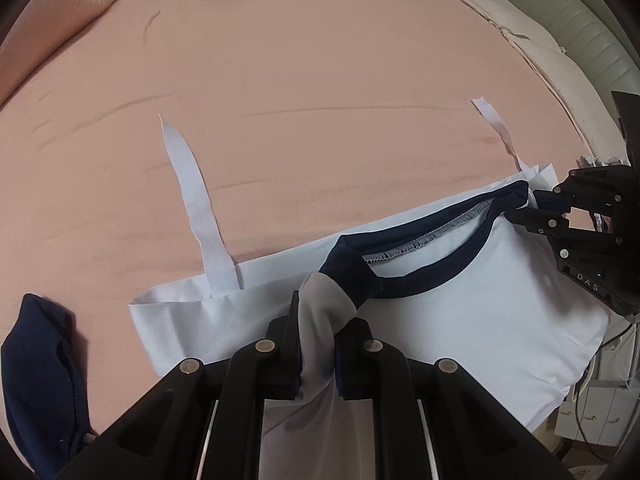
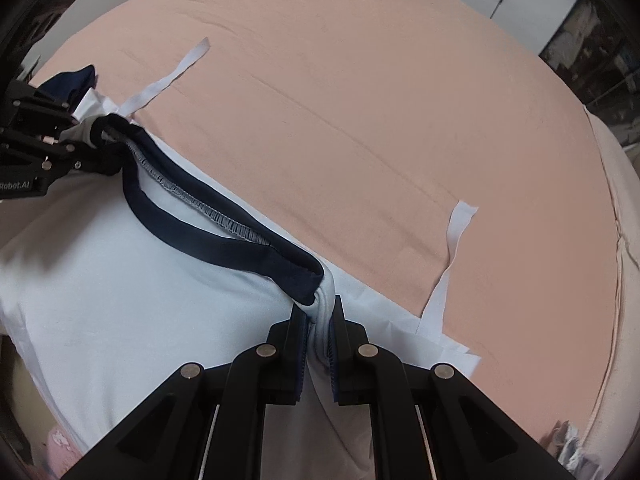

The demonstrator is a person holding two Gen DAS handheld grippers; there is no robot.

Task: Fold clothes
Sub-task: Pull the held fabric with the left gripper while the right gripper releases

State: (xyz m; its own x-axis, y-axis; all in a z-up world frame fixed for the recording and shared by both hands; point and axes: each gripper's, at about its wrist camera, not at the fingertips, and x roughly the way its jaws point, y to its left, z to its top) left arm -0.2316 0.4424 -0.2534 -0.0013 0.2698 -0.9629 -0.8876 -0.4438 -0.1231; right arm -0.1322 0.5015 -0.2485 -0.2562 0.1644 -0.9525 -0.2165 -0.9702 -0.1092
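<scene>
Left wrist view has your left gripper (image 1: 318, 344) clamped on a bunched fold of the white garment (image 1: 460, 312) right where its navy collar (image 1: 424, 276) ends; the fingers (image 1: 290, 344) are nearly together with cloth squeezed between them. At the right edge of that same view your right gripper (image 1: 532, 208) pinches the other end of the collar, so the neckline stretches in a curve between your two hands.

From the right wrist view, your right gripper (image 2: 318, 344) is likewise closed on a wad of white fabric and navy trim at the collar's near end, and your left gripper (image 2: 86, 152) shows at the far left, gripping the opposite end.

The garment lies on the bed (image 1: 300, 80), over its peach sheet, with the body of the shirt spread toward you and off the near edge. Its upper edge lies flat across the sheet beyond the collar. Two white straps run from that edge outward onto the sheet: one (image 1: 192, 200) on the left side, and one (image 1: 496, 128) on the right, thinner and twisted. A dark navy piece of cloth (image 1: 40, 380) lies crumpled on the sheet at the lower left, apart from the white garment.
</scene>
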